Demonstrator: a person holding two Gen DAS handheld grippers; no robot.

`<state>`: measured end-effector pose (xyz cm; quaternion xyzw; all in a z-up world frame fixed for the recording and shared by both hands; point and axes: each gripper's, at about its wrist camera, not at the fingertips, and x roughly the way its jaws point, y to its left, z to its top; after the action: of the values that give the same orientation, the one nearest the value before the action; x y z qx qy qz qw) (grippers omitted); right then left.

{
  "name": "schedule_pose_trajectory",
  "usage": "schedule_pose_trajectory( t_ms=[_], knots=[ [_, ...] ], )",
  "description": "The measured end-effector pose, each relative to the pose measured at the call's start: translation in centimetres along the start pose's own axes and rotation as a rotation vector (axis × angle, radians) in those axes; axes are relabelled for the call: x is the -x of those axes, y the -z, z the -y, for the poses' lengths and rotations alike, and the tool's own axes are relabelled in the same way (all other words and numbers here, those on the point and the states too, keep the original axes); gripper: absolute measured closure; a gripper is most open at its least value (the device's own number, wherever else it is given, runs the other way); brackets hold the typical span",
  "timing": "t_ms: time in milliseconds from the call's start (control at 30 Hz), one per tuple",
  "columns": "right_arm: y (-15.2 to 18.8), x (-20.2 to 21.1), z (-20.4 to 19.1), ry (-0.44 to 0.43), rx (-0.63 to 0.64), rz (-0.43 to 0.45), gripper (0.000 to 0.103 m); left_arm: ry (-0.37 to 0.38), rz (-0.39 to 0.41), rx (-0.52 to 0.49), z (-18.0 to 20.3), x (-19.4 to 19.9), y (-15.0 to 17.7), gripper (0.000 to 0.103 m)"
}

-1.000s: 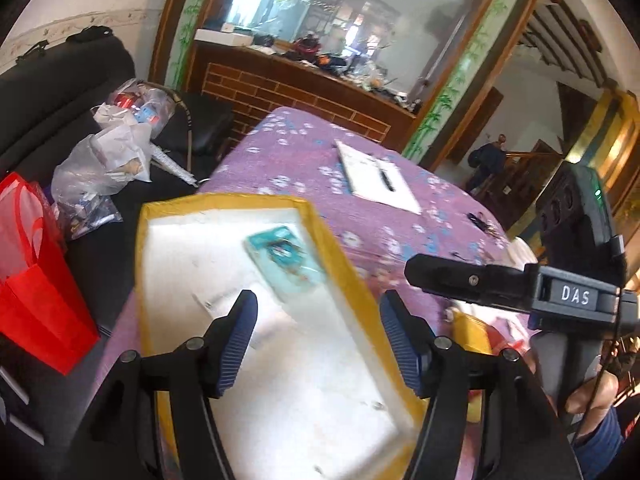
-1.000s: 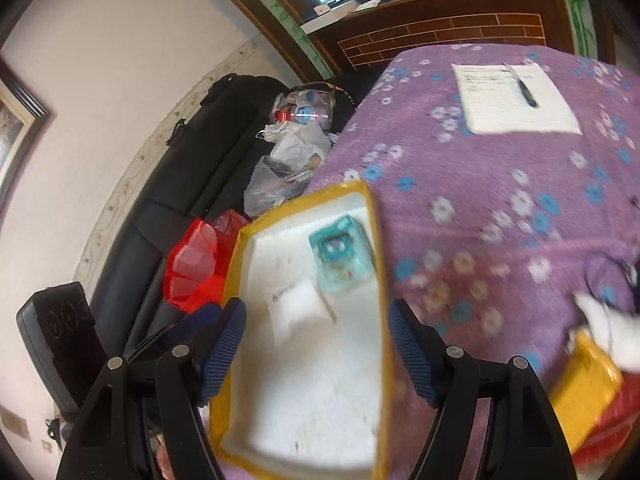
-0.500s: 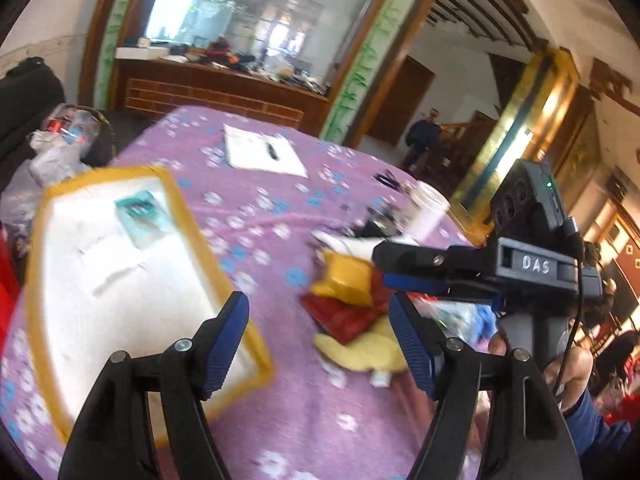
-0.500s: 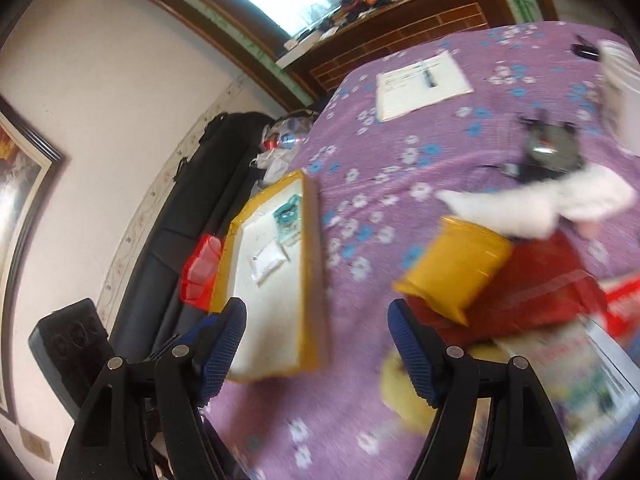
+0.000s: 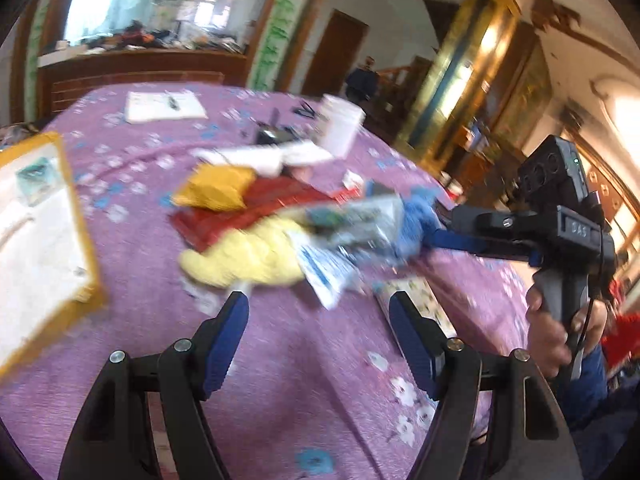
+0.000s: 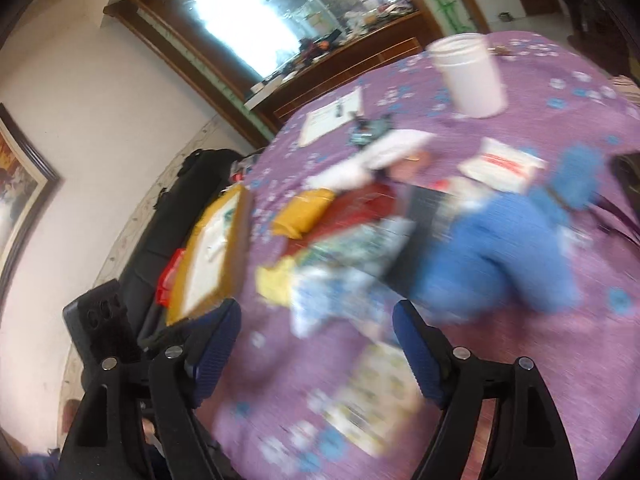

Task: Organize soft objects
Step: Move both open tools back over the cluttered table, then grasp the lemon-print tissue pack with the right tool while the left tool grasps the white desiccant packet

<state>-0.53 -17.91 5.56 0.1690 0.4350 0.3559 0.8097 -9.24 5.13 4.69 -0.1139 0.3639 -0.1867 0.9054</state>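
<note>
Purple flowered cloth (image 5: 304, 368) across most of both views, blurred. White tray (image 5: 38, 236) with a yellow rim at the left edge of the left view, left of centre in the right view (image 6: 214, 252), holding a teal packet (image 5: 34, 174). Pile of soft things in mid frame: blue plush (image 6: 492, 256) at centre right of the right view, pale yellow plush (image 5: 244, 258) at the centre of the left view, red cloth (image 5: 256, 210) under a mustard pouch (image 5: 218, 188), white cloth (image 5: 256, 158) behind, printed plastic packets (image 5: 352, 224) on top. White cup (image 6: 472, 76) upright near the top right of the right view, well apart from the pile. Paper (image 5: 164, 106) with a pen at upper left of the left view. Left gripper (image 5: 320, 320) at bottom centre of its view, jaws apart after just opening, nothing between them, only cloth below. Right gripper (image 6: 318, 332) likewise wide, just opening further, empty, over a flat patterned packet (image 6: 376, 392); also seen at the right of the left view (image 5: 452, 238), blue tip just beside the blue plush, gripped by a hand (image 5: 548, 332).
</note>
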Motion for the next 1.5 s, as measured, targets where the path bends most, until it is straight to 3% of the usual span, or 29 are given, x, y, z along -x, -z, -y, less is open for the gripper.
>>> schedule_pose_trajectory(
  t_ms=[233, 367, 567, 667, 800, 967, 1000, 1067, 1167, 1267, 1367, 1433, 1500],
  knots=[
    [2.7, 2.6, 4.5, 0.028, -0.031, -0.011, 0.018, -0.031, -0.091, 0.039, -1.0, -3.0, 2.1, 0.031],
    [3.5, 1.3, 3.9, 0.011, 0.001, -0.053, 0.018, -0.007, -0.067, 0.048, -1.3, -2.4, 2.2, 0.031],
    [4.5, -1.5, -1.1, 0.119, 0.192, -0.150, 0.015, -0.009, -0.066, 0.065, -1.5, -2.4, 1.9, 0.031],
    [5.0, -3.2, -1.4, 0.261, 0.198, -0.204, 0.015, -0.054, -0.069, 0.043, -1.4, -2.2, 1.4, 0.030],
    [5.3, -4.5, -0.8, 0.262, 0.172, -0.228, 0.015, -0.076, -0.051, 0.037, -1.7, -1.7, 0.3, 0.022],
    [5.3, -6.0, -1.8, 0.345, 0.257, -0.201, 0.015, -0.089, -0.054, 0.017, -1.2, -1.9, -1.4, 0.021],
    [5.4, -6.0, -1.8, 0.360, 0.277, -0.183, 0.030, -0.079, -0.059, 0.010, -0.9, -2.0, -1.7, 0.021],
    [5.2, -5.9, -1.5, 0.389, 0.307, -0.170, 0.034, -0.047, -0.085, 0.002, -0.3, -2.4, -1.8, 0.021],
    [4.4, -4.2, -0.1, 0.375, 0.270, -0.126, 0.035, 0.015, -0.137, -0.017, 0.9, -3.4, -1.6, 0.021],
    [4.0, -2.9, 0.8, 0.316, 0.232, -0.095, 0.035, 0.013, -0.156, 0.006, 1.1, -4.8, -1.8, 0.021],
    [4.0, -2.3, 1.3, 0.301, 0.222, -0.076, 0.035, 0.018, -0.183, 0.081, 0.4, -6.8, -2.3, 0.030],
    [4.1, -2.5, 1.4, 0.302, 0.222, -0.080, 0.035, 0.050, -0.197, 0.146, -0.1, -7.9, -2.8, 0.051],
    [4.3, -2.6, 1.9, 0.304, 0.216, -0.084, 0.035, 0.050, -0.210, 0.162, 0.1, -9.1, -3.4, 0.054]
  ],
)
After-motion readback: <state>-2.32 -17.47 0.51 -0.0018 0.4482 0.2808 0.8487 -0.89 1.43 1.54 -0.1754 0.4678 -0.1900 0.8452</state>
